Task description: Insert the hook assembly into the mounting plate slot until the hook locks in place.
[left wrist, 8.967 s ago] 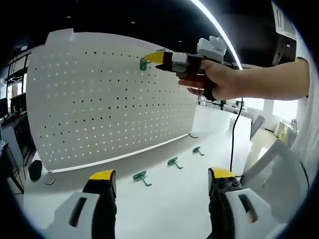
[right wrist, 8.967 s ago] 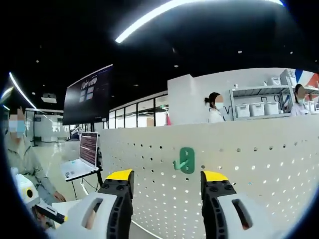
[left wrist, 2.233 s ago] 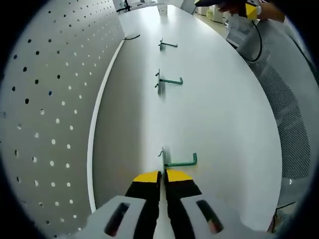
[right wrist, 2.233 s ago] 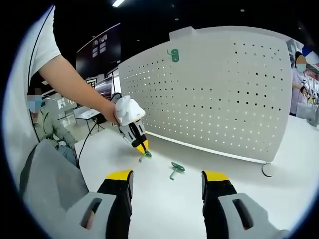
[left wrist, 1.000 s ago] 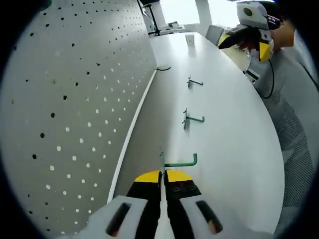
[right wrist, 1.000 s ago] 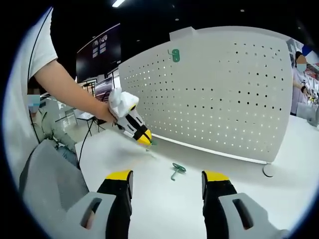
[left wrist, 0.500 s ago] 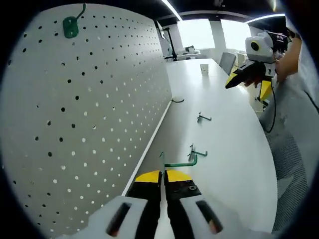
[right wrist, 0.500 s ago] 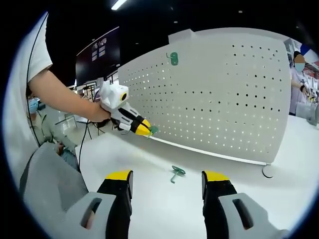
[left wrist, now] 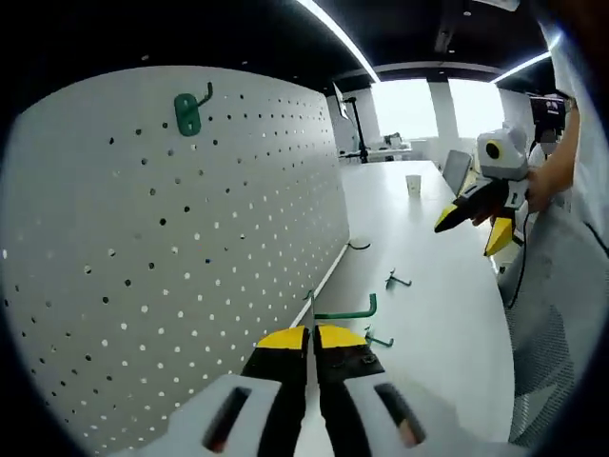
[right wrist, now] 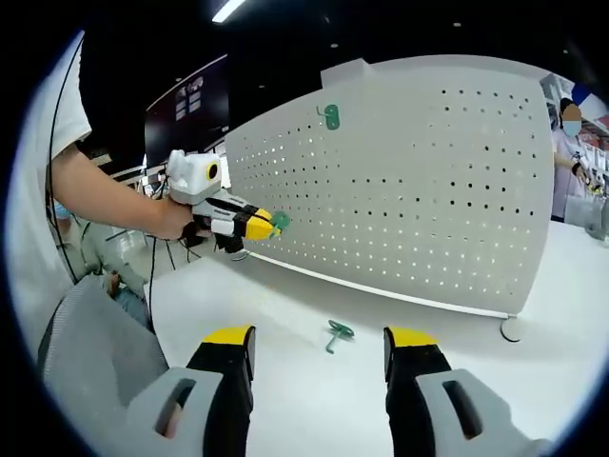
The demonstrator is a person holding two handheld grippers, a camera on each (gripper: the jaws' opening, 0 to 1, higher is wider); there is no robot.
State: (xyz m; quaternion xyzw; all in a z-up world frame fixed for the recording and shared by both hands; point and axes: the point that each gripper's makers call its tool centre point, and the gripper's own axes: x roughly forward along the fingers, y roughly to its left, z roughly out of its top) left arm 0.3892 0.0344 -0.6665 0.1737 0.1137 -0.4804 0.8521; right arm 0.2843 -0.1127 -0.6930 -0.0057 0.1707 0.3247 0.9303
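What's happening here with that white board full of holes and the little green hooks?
A person is hanging green hooks on the pegboard using two hand-held grippers. The left gripper is shut on a green hook and holds it up near the board. One hook already hangs near the top. The right gripper is open, with a spare hook on the table.

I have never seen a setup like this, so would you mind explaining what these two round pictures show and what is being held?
A person holds a two-jaw gripper in each hand, and a fisheye camera rides on each. In the left gripper view, the left gripper is shut on a green hook, raised near the white pegboard. Another hook already hangs high on the board. In the right gripper view, the right gripper is open and holds nothing; one spare hook lies on the white table.
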